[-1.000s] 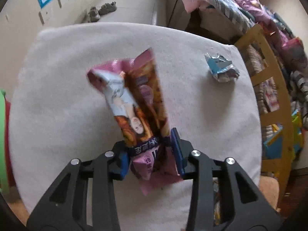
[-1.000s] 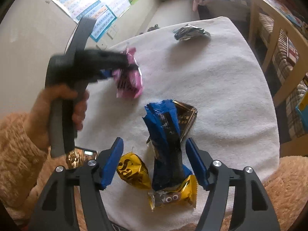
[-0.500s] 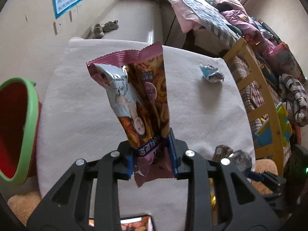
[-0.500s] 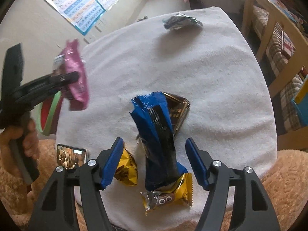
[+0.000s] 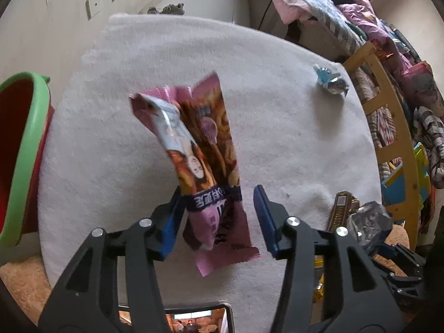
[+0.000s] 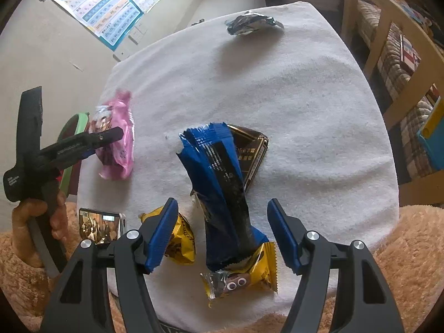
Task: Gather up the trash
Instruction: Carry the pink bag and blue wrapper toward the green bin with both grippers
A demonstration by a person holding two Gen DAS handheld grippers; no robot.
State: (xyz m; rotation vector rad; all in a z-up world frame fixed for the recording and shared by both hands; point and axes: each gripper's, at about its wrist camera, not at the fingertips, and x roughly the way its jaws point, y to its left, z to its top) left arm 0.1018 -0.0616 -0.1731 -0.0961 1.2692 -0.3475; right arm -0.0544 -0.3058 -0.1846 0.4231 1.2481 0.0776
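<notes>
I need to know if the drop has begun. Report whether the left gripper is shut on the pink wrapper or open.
Open and opening: the left gripper shows a gap between its right pad and the pink wrapper, which still hangs between the jaws.

Table (image 6: 319, 116): bears every wrapper; a bin (image 5: 19, 149) stands off its left edge.
Far wrapper (image 6: 251, 23): alone near the table's far edge, well apart from the rest.
Long wrapper (image 6: 222, 188): near the front edge, between the jaws of the right gripper (image 6: 222, 233), not touching the pads; it lies over a flat packet (image 6: 251, 152) behind it.
2 small wrappers: 1 (image 6: 180, 238) left of the long wrapper's near end, 1 (image 6: 244, 277) under that end.
Phone (image 6: 100, 224): front left corner of the table.
Snack bag (image 5: 205, 166): above the table's left part, between the opening jaws of the left gripper (image 5: 219, 216).
</notes>
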